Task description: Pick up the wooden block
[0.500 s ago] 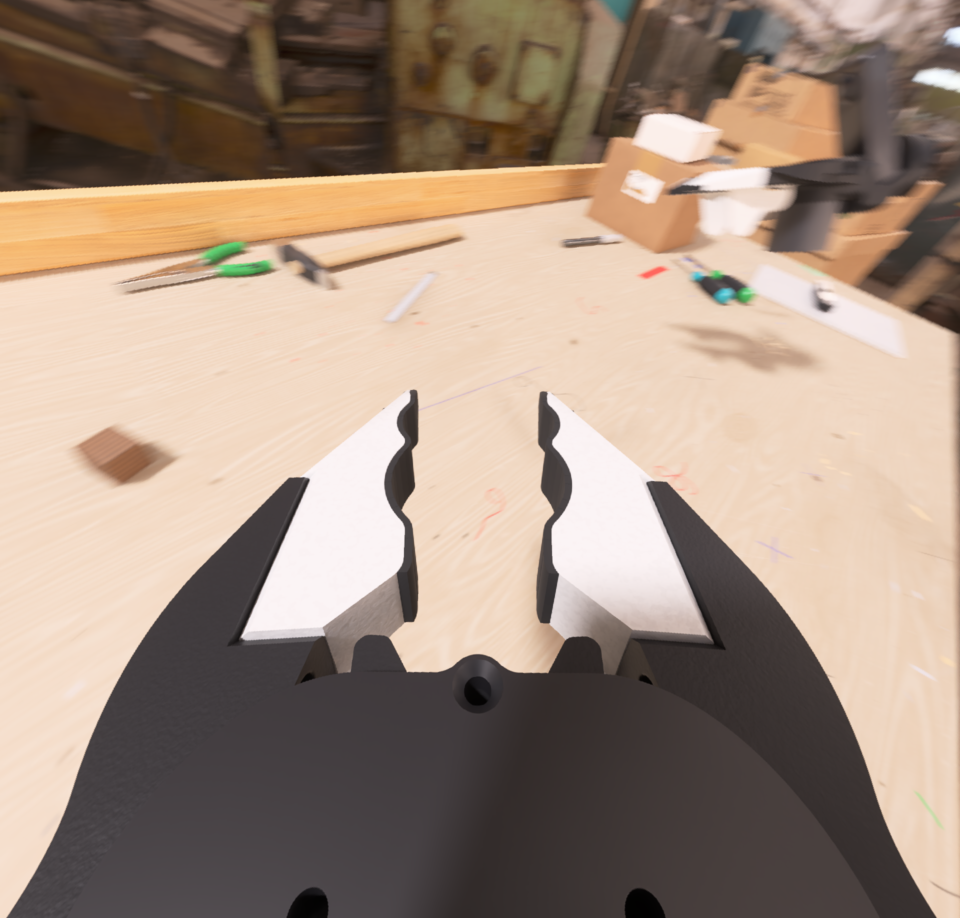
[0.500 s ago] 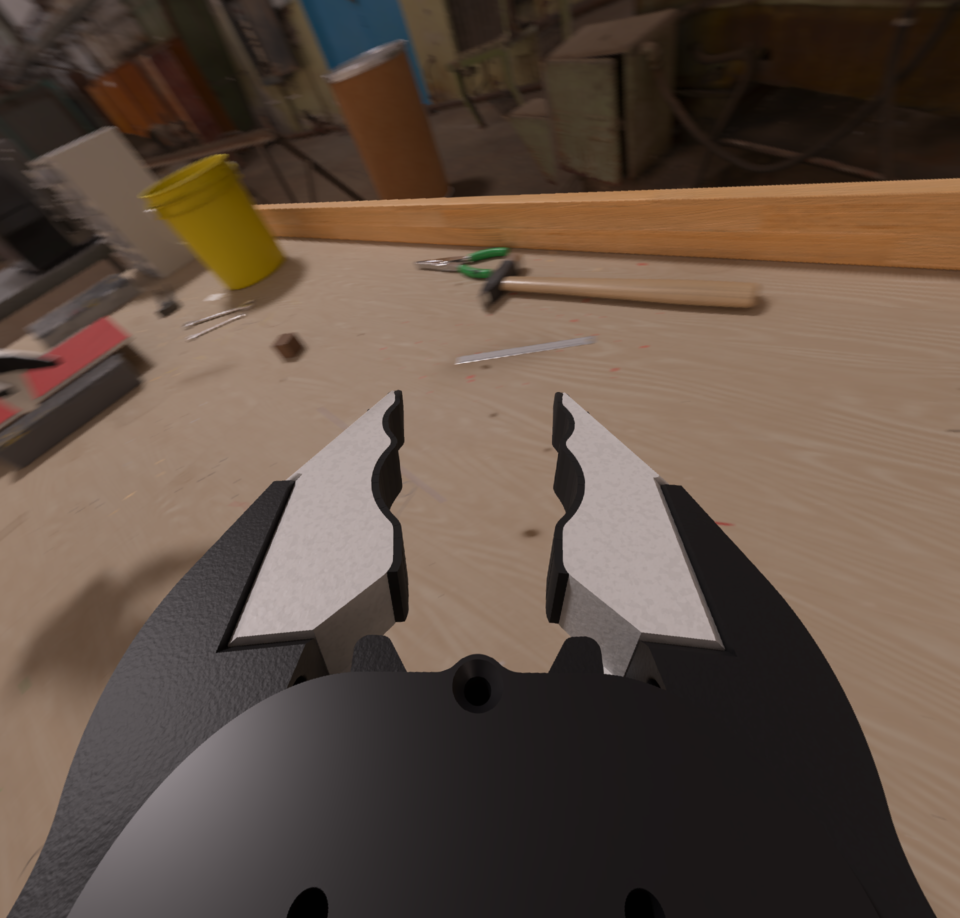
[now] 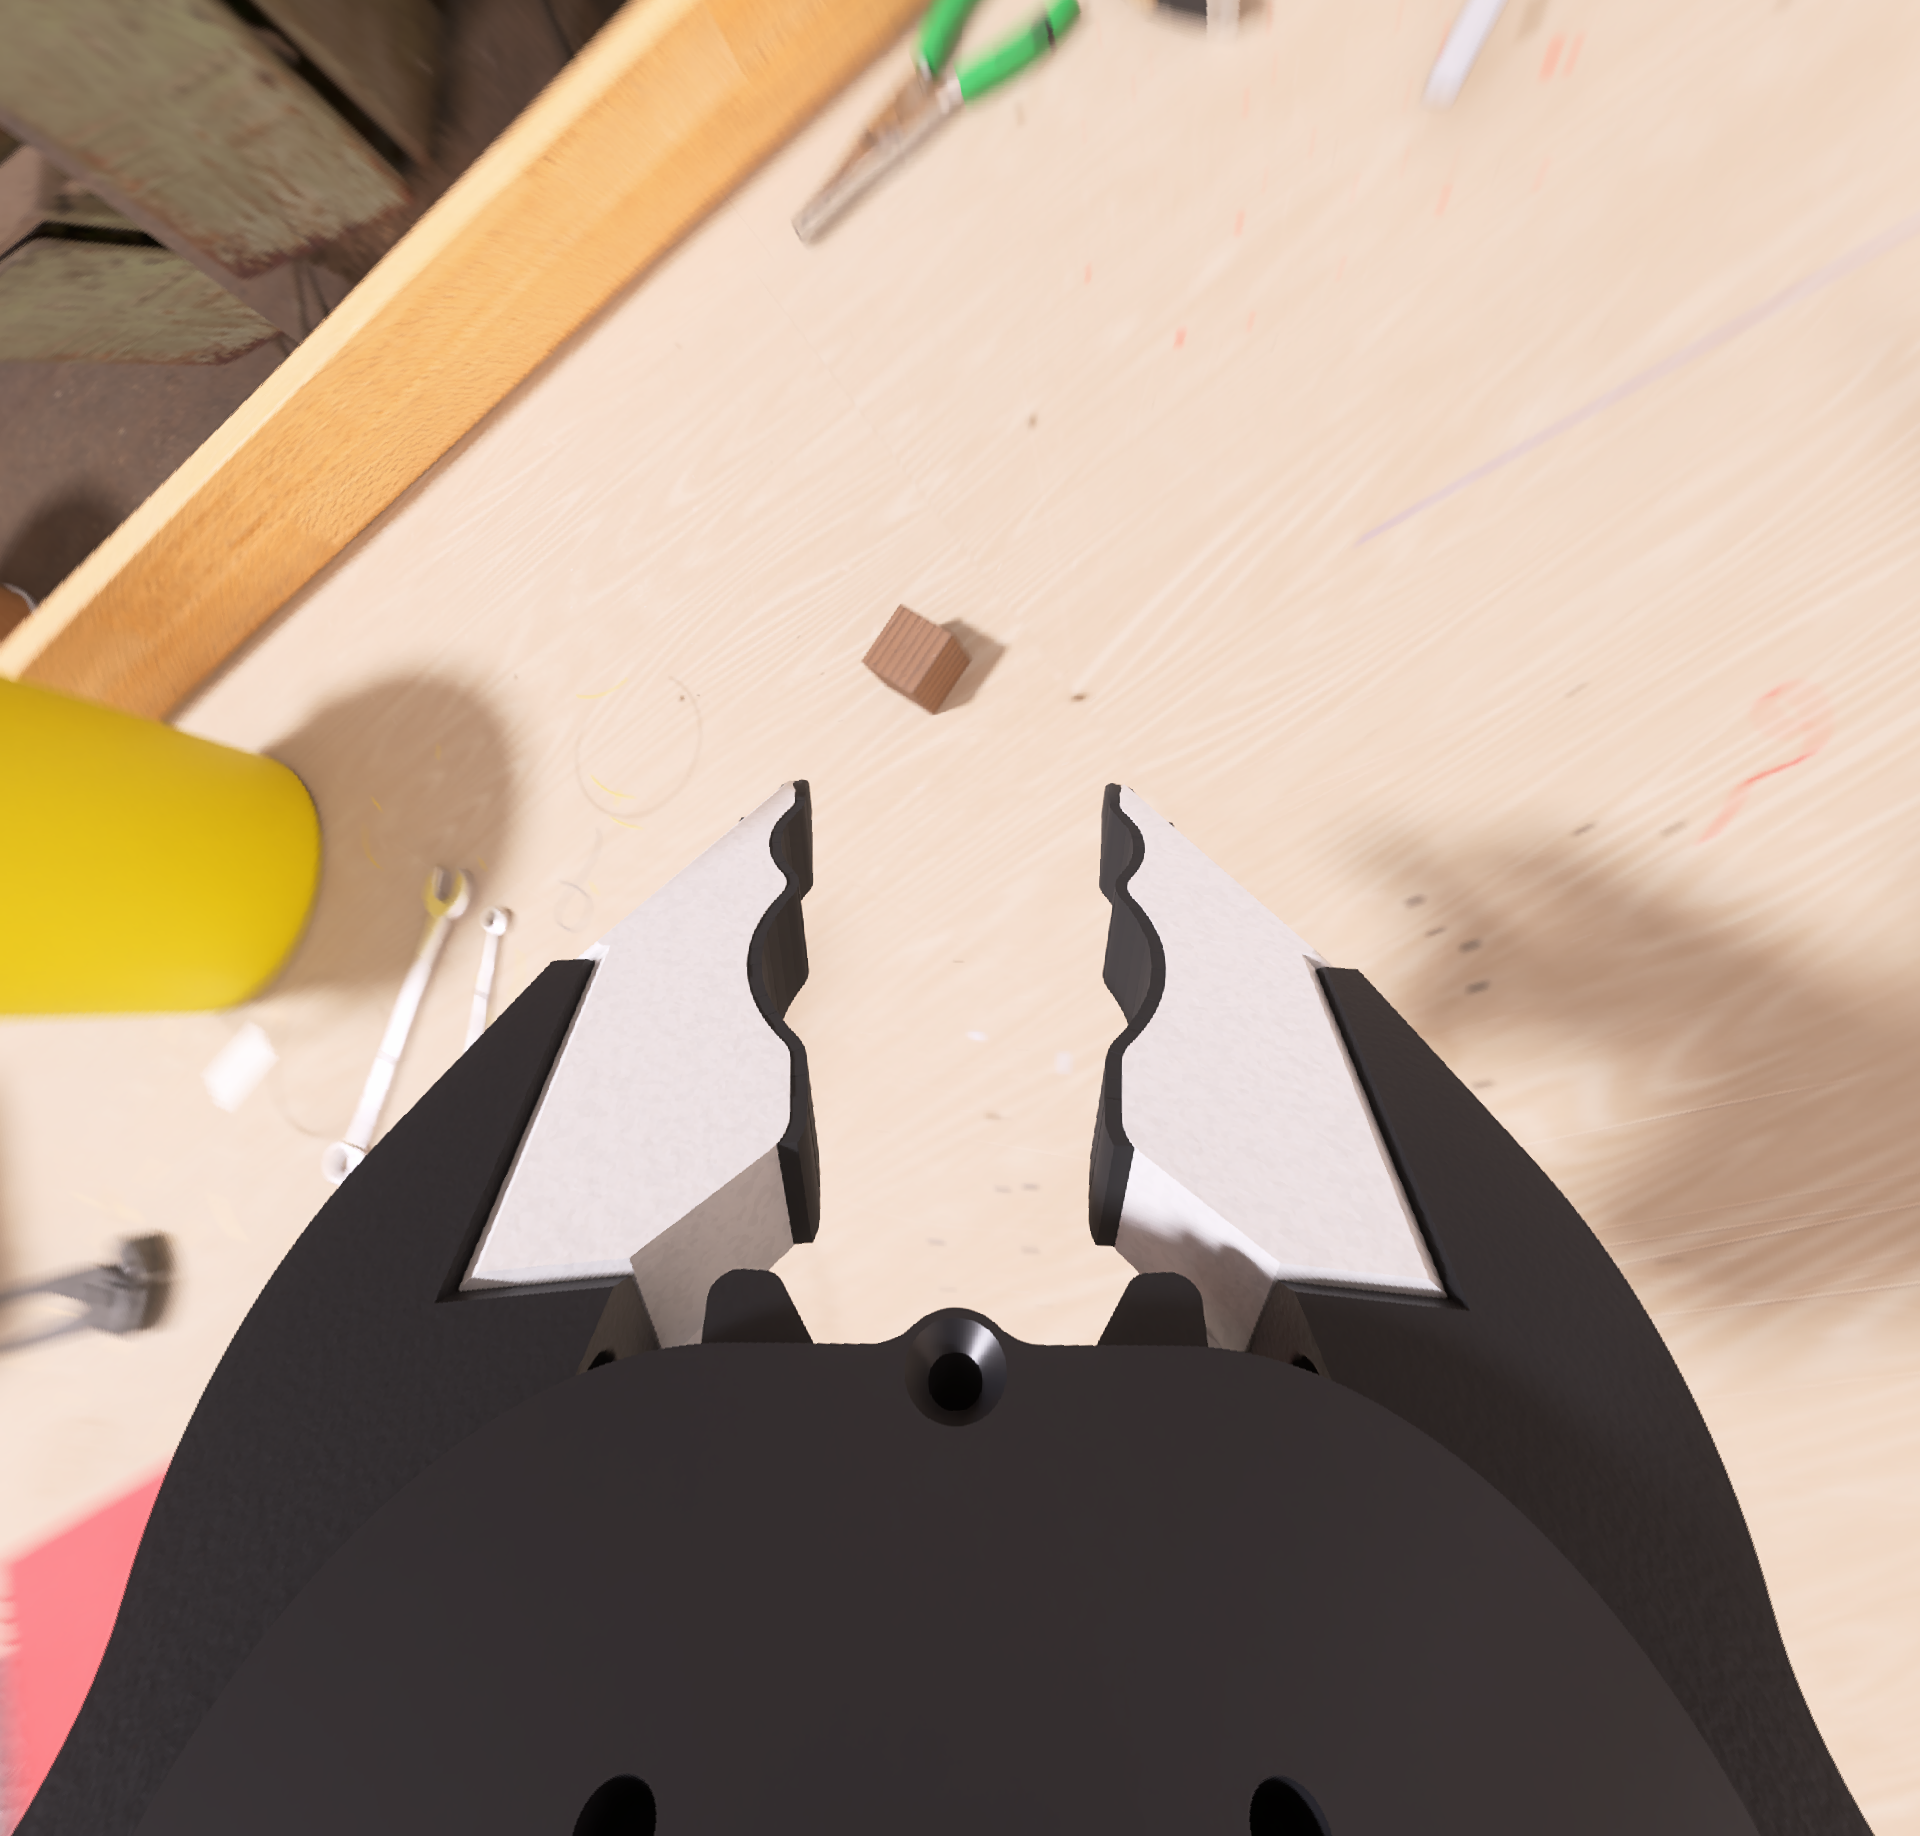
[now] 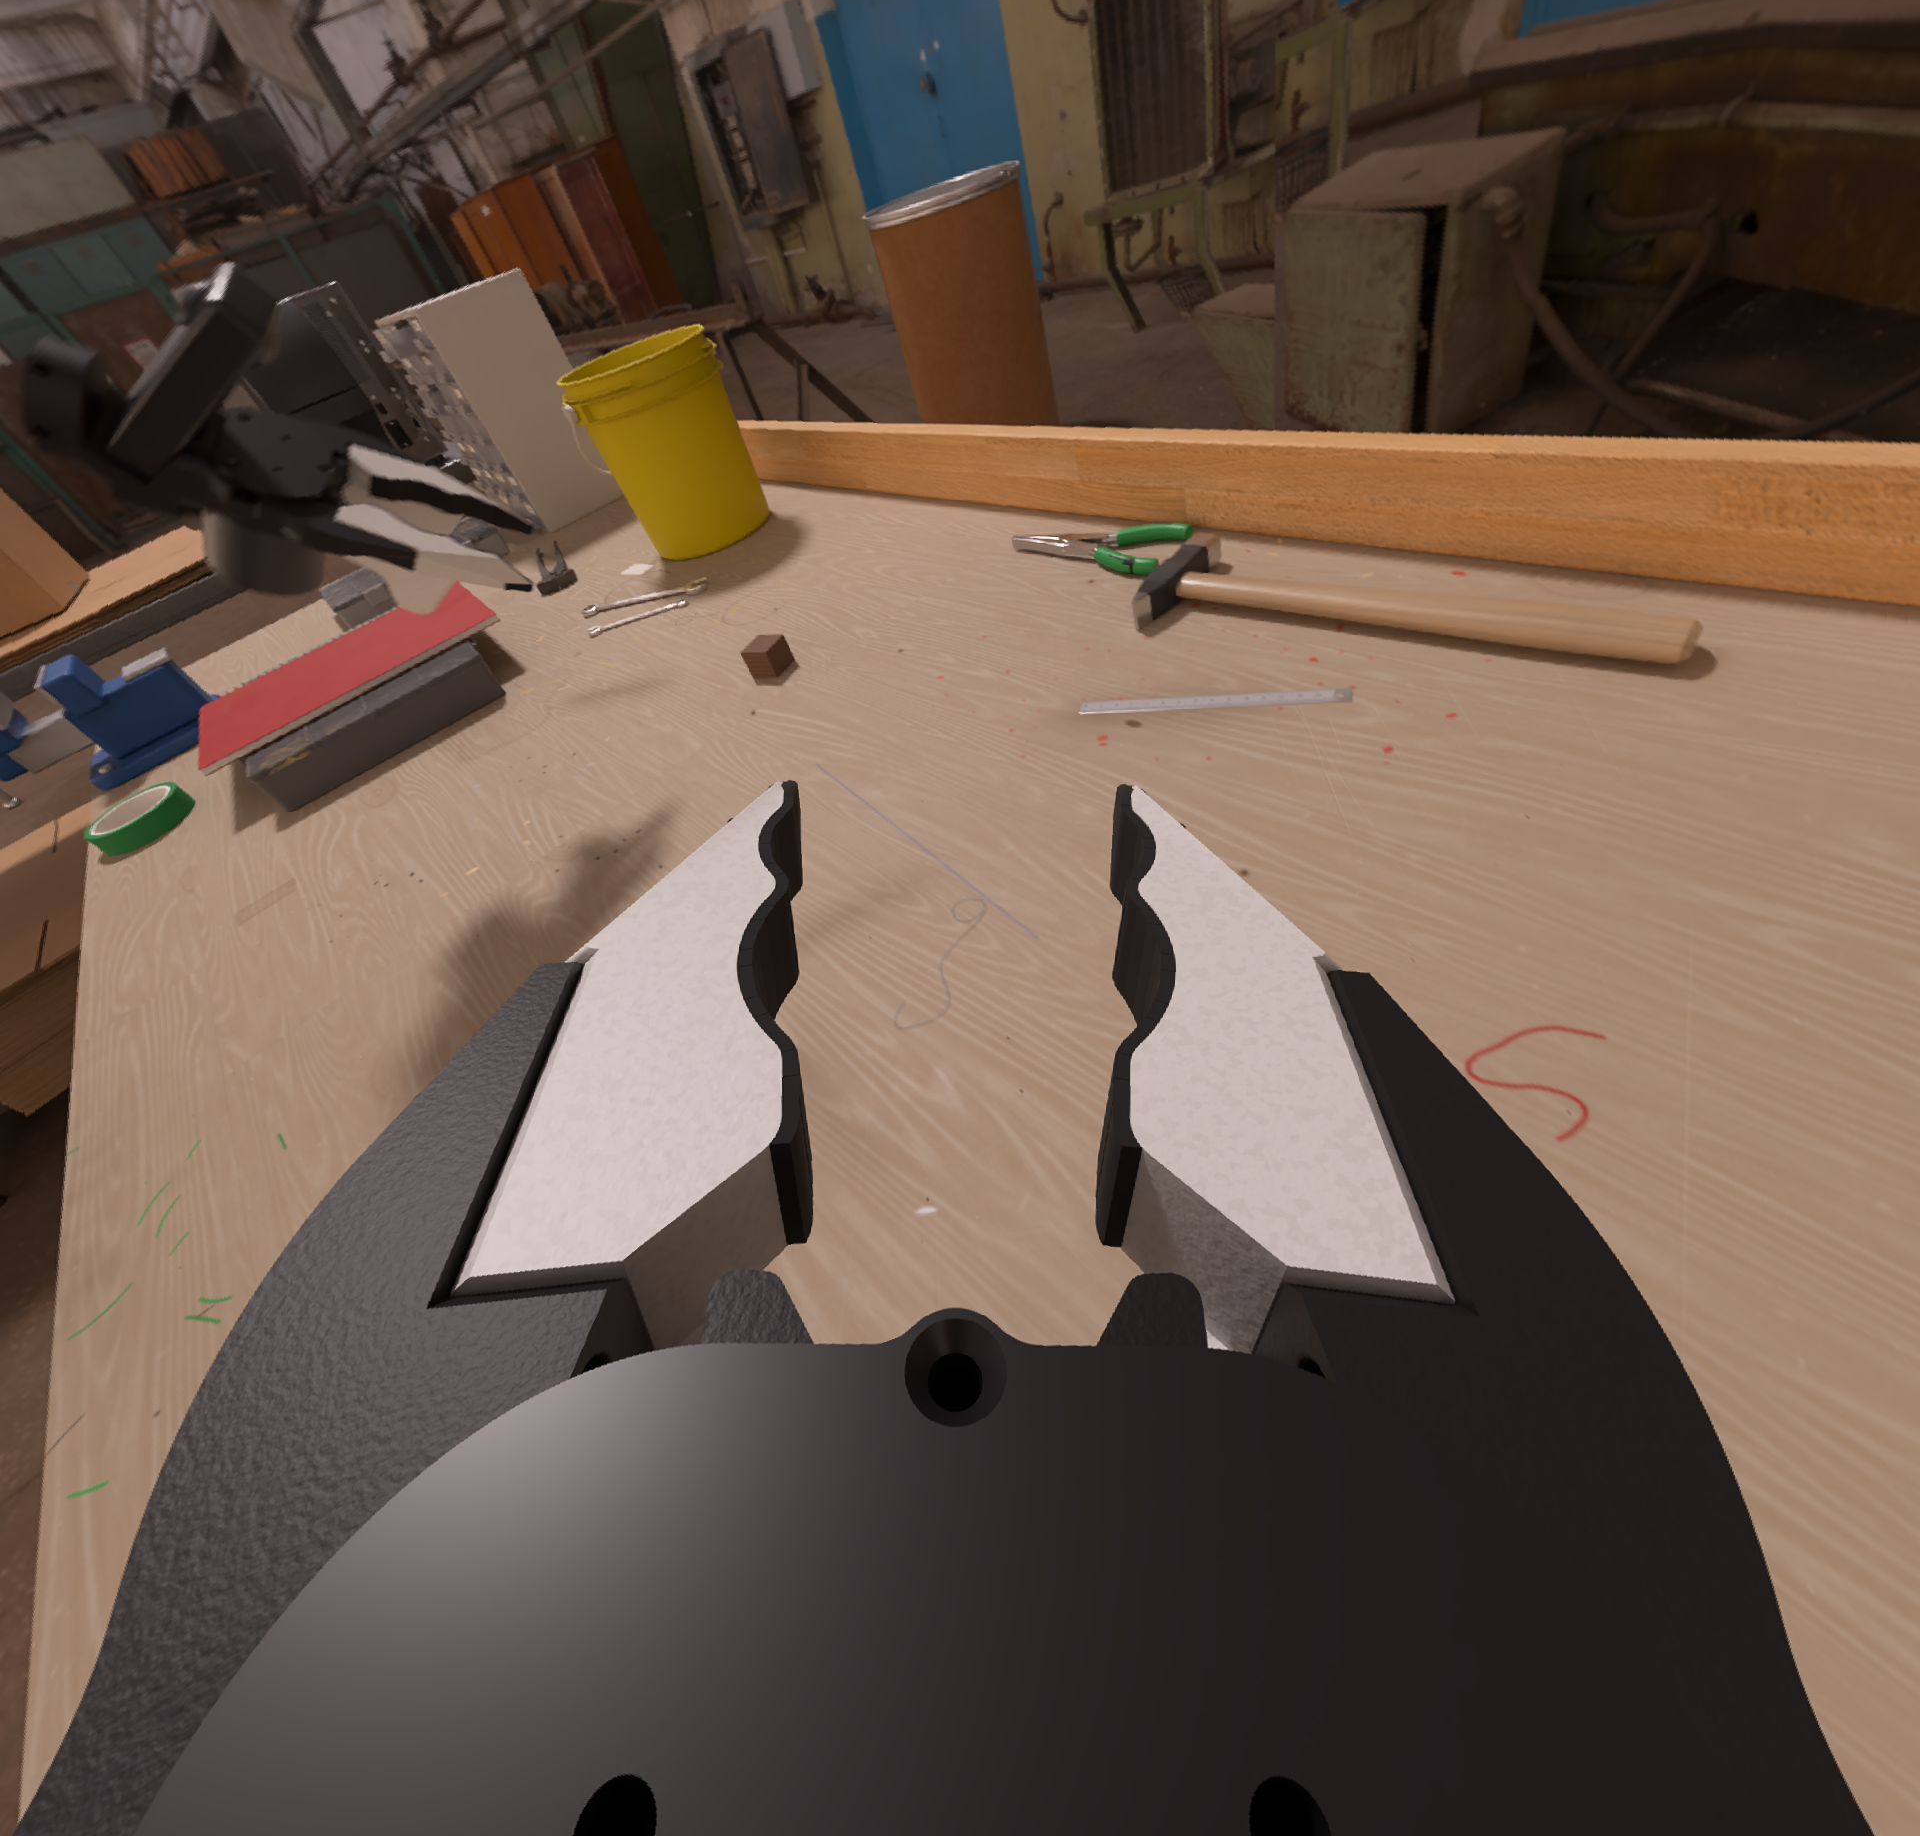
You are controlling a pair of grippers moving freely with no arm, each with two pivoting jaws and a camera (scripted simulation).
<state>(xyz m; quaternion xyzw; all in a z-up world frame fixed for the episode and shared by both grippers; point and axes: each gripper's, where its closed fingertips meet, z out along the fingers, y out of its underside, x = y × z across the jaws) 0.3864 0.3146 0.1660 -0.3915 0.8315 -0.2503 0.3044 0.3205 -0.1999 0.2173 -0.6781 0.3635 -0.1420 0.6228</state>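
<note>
Block [image 3: 916,656]: small, brown, lying on the bench [image 3: 1351,436], just ahead of the left gripper [image 3: 954,799], untouched. Left gripper: jaws apart, empty. Right gripper [image 4: 954,799]: jaws apart, empty, well away from the block.

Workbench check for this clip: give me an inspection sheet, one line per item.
Surface: pale plywood bench, scribbles and red specks.
Job's things: wooden block lying free, ahead of the left gripper.
Clutter: yellow bucket, pliers, hammer, ruler, wrenches, red board, green tape.
Grippers: left open, empty; right gripper open, empty, farther back.
Cables: nothing seen.
Surroundings: workshop, brown drum.
</note>
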